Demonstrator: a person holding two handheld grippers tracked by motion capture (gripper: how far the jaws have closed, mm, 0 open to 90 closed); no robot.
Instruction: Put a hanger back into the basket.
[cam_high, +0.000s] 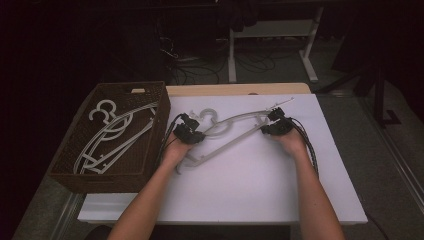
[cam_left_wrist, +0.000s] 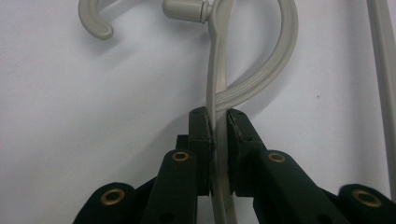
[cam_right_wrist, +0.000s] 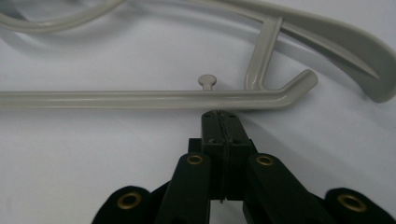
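A pale grey plastic hanger (cam_high: 235, 120) lies flat on the white table (cam_high: 240, 190), its hook pointing to the far side. My left gripper (cam_high: 192, 131) is at the hanger's left half, just below the hook. In the left gripper view that gripper (cam_left_wrist: 218, 123) is shut on the hanger's thin arm (cam_left_wrist: 217, 70), which runs between its jaws. My right gripper (cam_high: 272, 120) is at the hanger's right end. In the right gripper view its jaws (cam_right_wrist: 219, 114) are pressed together with nothing between them, the tips right against the hanger's lower bar (cam_right_wrist: 140, 99).
A brown wicker basket (cam_high: 100, 180) stands at the table's left edge and holds several white hangers (cam_high: 107, 132). Beyond the table's far edge are a white table frame (cam_high: 232, 55) and cables on a dark floor.
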